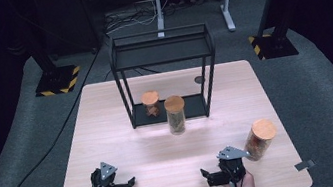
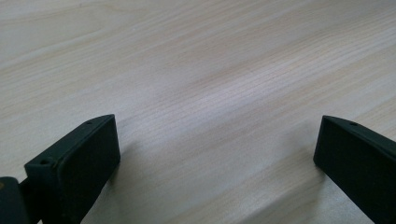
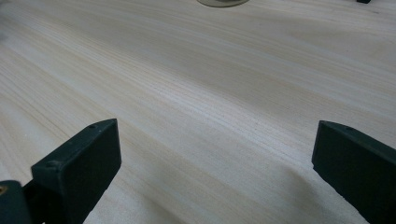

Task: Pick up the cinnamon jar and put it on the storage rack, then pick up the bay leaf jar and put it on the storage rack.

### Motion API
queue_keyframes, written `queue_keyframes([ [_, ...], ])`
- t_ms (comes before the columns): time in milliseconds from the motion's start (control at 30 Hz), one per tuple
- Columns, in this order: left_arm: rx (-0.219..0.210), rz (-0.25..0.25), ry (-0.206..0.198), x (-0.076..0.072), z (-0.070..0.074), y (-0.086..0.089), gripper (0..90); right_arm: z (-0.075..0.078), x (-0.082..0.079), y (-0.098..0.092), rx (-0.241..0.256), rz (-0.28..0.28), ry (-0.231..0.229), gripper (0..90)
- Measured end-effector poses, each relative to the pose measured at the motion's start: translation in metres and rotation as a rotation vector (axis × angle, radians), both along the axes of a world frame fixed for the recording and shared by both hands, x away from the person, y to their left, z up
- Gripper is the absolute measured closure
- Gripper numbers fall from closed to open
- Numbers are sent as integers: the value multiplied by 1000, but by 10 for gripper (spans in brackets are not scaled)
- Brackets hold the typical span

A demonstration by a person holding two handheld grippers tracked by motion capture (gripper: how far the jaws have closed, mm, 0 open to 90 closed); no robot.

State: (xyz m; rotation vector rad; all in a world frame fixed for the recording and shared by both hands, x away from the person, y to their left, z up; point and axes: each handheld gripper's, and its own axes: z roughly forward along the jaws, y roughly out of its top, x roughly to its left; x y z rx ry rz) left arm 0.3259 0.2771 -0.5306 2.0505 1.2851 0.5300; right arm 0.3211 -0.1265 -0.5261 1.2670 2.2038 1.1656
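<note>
Three cork-lidded glass jars show in the high view. A short jar (image 1: 151, 103) stands on the lower shelf of a black wire rack (image 1: 162, 53). A taller jar (image 1: 176, 114) stands on the table just in front of the rack. The third jar (image 1: 260, 139) is at the right, beside my right gripper (image 1: 207, 176). My left gripper (image 1: 129, 185) rests near the table's front edge, at the left. Both grippers are open, with bare wood between their jaws. My left gripper (image 2: 217, 154) and right gripper (image 3: 215, 156) point low across the tabletop.
The light wooden table (image 1: 127, 145) has open room between the grippers and the rack. A small dark disc (image 1: 198, 80) lies on the table behind the rack's right leg. Grey carpet, stand bases and cables surround the table.
</note>
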Motion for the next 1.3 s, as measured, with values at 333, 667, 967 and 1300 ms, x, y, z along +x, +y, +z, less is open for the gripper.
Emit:
queue_keyframes([
  [333, -2, 30, -2, 0, 0, 1, 0, 0, 1, 1, -4, 13, 11, 7],
  [667, 0, 36, -1, 0, 0, 2, 0, 0, 0, 1, -9, 12, 5, 7],
  [967, 0, 40, -4, 0, 0, 2, 1, 0, 0, 1, -3, 10, -1, 6],
  [1300, 1, 40, -4, -1, 0, 2, 1, 0, -1, 0, 4, 5, -6, 6],
])
